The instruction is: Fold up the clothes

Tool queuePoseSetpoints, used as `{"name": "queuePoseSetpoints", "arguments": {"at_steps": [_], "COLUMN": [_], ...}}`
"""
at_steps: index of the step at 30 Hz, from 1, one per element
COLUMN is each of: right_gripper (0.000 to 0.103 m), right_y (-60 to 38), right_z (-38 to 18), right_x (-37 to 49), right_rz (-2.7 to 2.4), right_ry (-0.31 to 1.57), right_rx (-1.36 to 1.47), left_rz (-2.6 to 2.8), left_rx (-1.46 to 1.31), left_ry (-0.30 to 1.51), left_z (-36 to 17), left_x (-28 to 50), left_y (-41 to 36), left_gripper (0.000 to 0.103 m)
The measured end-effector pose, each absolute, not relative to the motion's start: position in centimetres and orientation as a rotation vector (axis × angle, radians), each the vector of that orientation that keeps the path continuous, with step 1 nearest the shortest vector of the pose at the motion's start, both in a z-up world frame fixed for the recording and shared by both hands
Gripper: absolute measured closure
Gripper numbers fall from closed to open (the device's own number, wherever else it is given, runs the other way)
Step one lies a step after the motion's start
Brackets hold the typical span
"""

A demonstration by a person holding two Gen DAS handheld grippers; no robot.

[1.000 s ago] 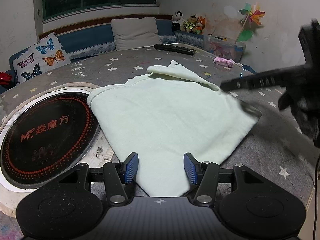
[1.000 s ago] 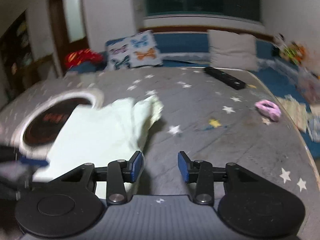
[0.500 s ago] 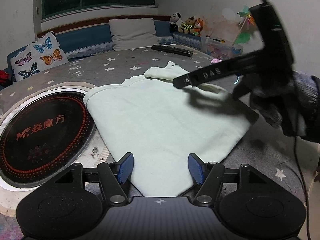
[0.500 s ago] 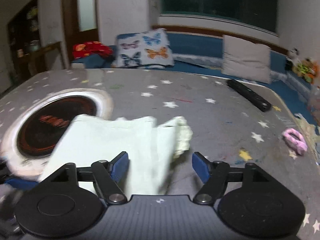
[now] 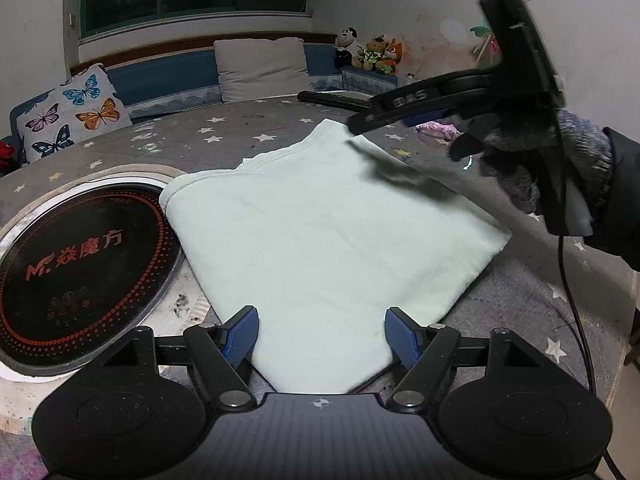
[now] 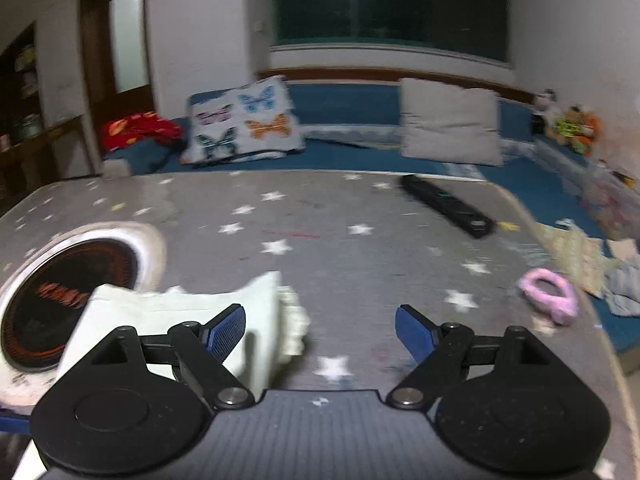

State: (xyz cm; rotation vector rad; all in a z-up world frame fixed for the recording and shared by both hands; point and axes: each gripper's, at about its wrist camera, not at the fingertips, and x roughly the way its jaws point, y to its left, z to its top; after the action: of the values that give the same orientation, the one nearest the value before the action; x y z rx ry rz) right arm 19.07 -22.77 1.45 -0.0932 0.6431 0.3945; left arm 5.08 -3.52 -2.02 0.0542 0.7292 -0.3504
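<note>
Both my claws, left point(image 5: 320, 334) and right point(image 6: 320, 328), are opening, empty, over the folded pale-green garment point(image 5: 324, 232); a careless regrasp could undo its fold.

Right wrist view blurred throughout: lettering on the dark round disc point(image 6: 64, 292) at left unreadable, its left side cut by the frame edge. Pale cloth point(image 6: 176, 320) partly hidden behind the right gripper point(image 6: 320, 330) body; lower left corner runs out of frame. Left wrist view: cloth's near tip hidden under the left gripper point(image 5: 322, 336). Gloved hand point(image 5: 544, 160) at right smeared, sleeve cut off.
</note>
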Motion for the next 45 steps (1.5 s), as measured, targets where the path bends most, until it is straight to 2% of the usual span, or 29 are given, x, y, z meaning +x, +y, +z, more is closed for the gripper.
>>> {"name": "queuePoseSetpoints", "arguments": {"at_steps": [8, 16, 22, 25, 31, 36, 38, 39, 41, 44, 45], "right_gripper": [0.019, 0.018, 0.018, 0.021, 0.037, 0.057, 0.07, 0.072, 0.086, 0.097, 0.097], "right_y": [-23.3, -26.6, -27.3, -28.8, -32.3, -31.8, -31.3, -31.1, -31.0, -30.8, -30.9], "right_z": [0.5, 2.8, 0.6, -0.5, 0.9, 0.7, 0.2, 0.0, -0.3, -0.5, -0.5], "right_x": [20.7, 14.7, 9.8, 8.9, 6.7, 5.6, 5.7, 6.0, 6.2, 6.0, 5.9], "right_rz": [0.32, 0.434, 0.423, 0.298, 0.332, 0.512, 0.544, 0.551, 0.567, 0.598, 0.6], "right_ry": [0.701, 0.707, 0.739, 0.741, 0.734, 0.744, 0.753, 0.758, 0.764, 0.759, 0.752], "right_rx": [-0.136, -0.107, -0.198, -0.242, -0.083, 0.032, 0.051, 0.059, 0.079, 0.111, 0.112], "left_rz": [-0.352, -0.342, -0.341, -0.338, -0.328, -0.324, -0.323, -0.323, -0.321, -0.32, -0.32], "left_rx": [0.055, 0.061, 0.07, 0.075, 0.082, 0.087, 0.089, 0.09, 0.092, 0.095, 0.096], "left_ry": [0.729, 0.73, 0.727, 0.727, 0.727, 0.728, 0.728, 0.728, 0.729, 0.729, 0.73], "left_z": [-2.0, -2.0, -2.0, -2.0, -2.1, -2.1, -2.1, -2.1, -2.0, -2.0, -2.0], "left_x": [5.0, 5.0, 4.9, 4.8, 4.8, 4.8, 4.8, 4.8, 4.7, 4.7, 4.7], "left_y": [-3.5, -3.8, -3.8, -3.8, -3.9, -4.0, -4.0, -4.0, -4.1, -4.1, -4.1], "left_gripper": [0.03, 0.029, 0.029, 0.029, 0.029, 0.029, 0.029, 0.029, 0.029, 0.029, 0.029]}}
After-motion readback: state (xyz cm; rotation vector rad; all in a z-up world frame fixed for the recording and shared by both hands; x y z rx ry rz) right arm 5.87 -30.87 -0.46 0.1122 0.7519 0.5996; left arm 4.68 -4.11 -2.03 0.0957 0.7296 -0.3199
